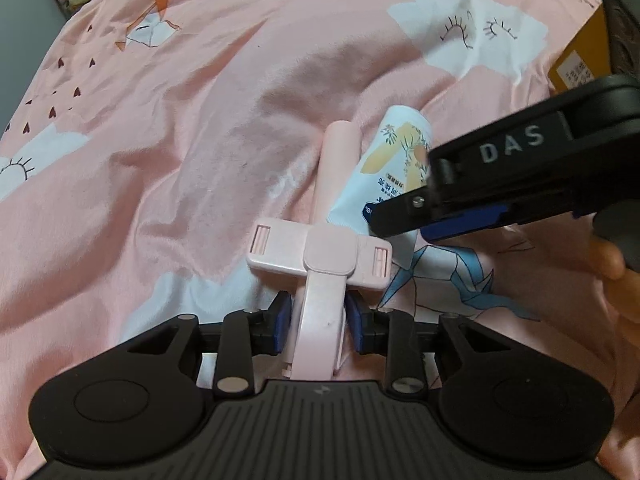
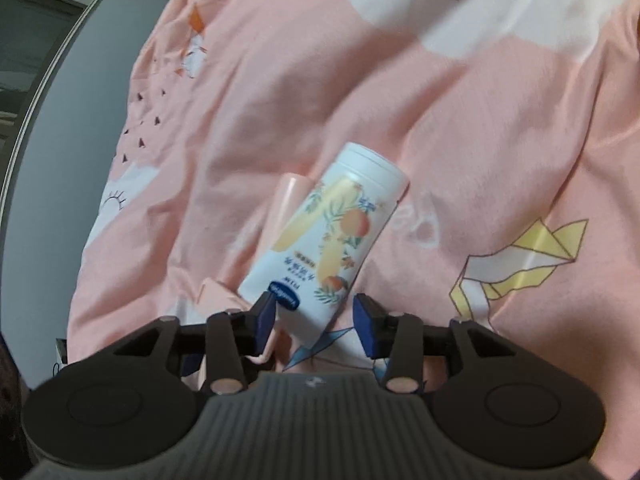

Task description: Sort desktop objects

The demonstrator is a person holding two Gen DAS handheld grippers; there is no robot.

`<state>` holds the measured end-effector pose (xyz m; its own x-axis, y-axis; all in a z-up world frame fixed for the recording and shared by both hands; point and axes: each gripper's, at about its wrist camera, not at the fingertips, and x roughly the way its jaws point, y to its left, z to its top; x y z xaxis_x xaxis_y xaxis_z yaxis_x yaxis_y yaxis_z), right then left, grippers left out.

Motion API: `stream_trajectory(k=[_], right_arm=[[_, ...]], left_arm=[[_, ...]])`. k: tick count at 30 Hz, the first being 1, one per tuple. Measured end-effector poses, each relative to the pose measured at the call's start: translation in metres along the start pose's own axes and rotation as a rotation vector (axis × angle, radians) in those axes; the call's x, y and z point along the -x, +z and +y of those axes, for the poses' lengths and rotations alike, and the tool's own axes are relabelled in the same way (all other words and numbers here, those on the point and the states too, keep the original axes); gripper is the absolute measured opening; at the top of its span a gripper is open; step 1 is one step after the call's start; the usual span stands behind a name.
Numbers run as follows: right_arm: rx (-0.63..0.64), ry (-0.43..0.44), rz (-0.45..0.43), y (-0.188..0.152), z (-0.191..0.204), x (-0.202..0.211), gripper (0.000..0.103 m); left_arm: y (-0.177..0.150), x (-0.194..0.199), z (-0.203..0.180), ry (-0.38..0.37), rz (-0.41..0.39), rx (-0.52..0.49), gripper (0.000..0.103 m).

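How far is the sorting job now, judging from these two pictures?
Nothing looks sorted yet. The white tube lies on the pink bedsheet against the pink stand. In hand: the left gripper clamps the stand's stem; the right gripper stands open around the tube's end. Both things remain to be placed.

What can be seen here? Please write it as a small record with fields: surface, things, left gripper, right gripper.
surface: pink bedsheet printed with clouds and folded-paper animals
things: pink phone holder and white tube with a fruit print, lying side by side
left gripper: shut on the phone holder's stem, a pad on each side
right gripper: open, jaws either side of the tube's lower end, right pad clear of it
background: yellow box at the far right edge of the left view
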<state>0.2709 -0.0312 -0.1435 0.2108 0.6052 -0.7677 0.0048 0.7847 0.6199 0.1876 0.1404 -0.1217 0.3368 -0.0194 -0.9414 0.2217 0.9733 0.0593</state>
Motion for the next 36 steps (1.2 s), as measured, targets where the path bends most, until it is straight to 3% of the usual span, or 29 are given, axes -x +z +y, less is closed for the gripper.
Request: stream_trajectory(k=[9, 11, 13, 15, 19, 23, 28, 30, 36], right_arm=[[-0.067, 0.094, -0.012, 0.006, -0.006, -0.022, 0.062], [-0.074, 0.116, -0.022, 0.006, -0.005, -0.023, 0.055], [-0.072, 0.123, -0.029, 0.007, -0.004, -0.019, 0.035], [-0.073, 0.13, -0.035, 0.007, -0.004, -0.014, 0.024], [-0.061, 0.151, -0.067, 0.007, -0.003, 0.007, 0.014], [0.036, 0.112, -0.095, 0.006, 0.007, 0.036, 0.006], [0.179, -0.003, -0.103, 0.0, 0.018, 0.069, 0.004], [0.262, -0.088, -0.109, -0.008, 0.02, 0.083, 0.004], [0.348, -0.136, -0.135, -0.022, 0.018, 0.078, 0.005]], left_arm=[[0.001, -0.013, 0.004, -0.005, 0.025, 0.013, 0.037], [0.001, -0.013, 0.004, -0.008, 0.025, 0.016, 0.037], [0.0, -0.013, 0.005, -0.011, 0.025, 0.022, 0.037], [0.0, -0.012, 0.006, -0.015, 0.024, 0.028, 0.037], [-0.001, -0.01, 0.005, -0.016, 0.02, 0.031, 0.037], [-0.002, -0.007, 0.006, -0.019, 0.013, 0.04, 0.037], [-0.003, -0.002, 0.009, -0.029, -0.003, 0.061, 0.036], [-0.003, -0.001, 0.01, -0.03, -0.004, 0.063, 0.035], [-0.003, -0.008, 0.008, -0.026, -0.003, 0.083, 0.036]])
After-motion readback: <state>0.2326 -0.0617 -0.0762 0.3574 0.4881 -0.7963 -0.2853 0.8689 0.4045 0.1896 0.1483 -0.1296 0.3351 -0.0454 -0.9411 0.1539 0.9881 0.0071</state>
